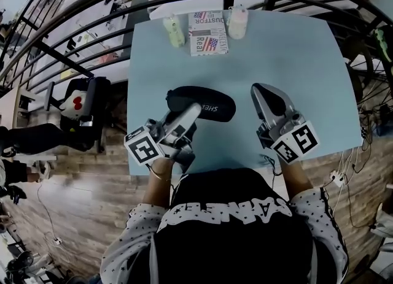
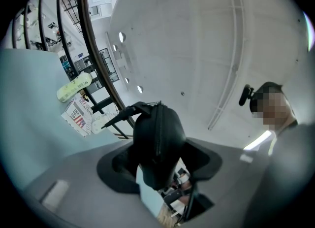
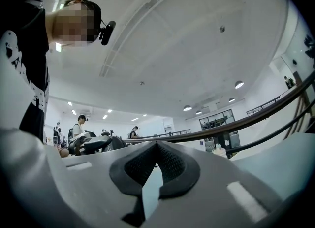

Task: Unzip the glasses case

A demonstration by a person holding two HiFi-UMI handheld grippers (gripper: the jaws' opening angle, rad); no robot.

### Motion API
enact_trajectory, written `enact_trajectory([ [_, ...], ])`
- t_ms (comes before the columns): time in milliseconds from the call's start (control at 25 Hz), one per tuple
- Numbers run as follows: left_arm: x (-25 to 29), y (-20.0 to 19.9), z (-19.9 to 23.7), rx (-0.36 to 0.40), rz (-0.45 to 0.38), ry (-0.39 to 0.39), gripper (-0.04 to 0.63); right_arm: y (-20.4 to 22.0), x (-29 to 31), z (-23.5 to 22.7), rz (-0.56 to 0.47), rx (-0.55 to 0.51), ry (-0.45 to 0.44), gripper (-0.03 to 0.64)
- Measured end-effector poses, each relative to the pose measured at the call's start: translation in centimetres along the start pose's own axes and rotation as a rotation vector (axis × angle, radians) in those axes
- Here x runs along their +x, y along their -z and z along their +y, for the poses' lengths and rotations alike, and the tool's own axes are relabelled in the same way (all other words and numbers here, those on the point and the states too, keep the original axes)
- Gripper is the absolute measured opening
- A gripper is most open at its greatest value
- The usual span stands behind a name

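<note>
- The left gripper (image 1: 194, 111) reaches in from the near edge of the surface (image 1: 295, 56), slanting away and to the right.
- Its fingers (image 2: 203, 157) are closed on the black glasses case (image 1: 212, 100), near the case's left end.
- The right gripper (image 1: 261, 91) points straight away from the person, just right of the case and not touching it.
- Its fingers (image 3: 173, 165) are pressed together with nothing between them.
- The case lies on the blue surface in front of the person, its long side running left to right.
</note>
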State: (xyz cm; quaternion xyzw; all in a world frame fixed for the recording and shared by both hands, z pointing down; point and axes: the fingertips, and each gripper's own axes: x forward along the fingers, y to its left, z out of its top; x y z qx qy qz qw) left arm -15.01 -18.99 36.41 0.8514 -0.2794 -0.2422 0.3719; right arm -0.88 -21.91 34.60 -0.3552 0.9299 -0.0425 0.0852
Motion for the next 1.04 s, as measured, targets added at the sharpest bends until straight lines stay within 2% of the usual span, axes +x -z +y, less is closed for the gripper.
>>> enact_trajectory([
  [1040, 0.43, 0.46, -0.2, 0.016, 0.013, -0.009, 0.0, 0.18, -0.49, -0.11, 0.013, -0.018, 0.01, 0.005],
])
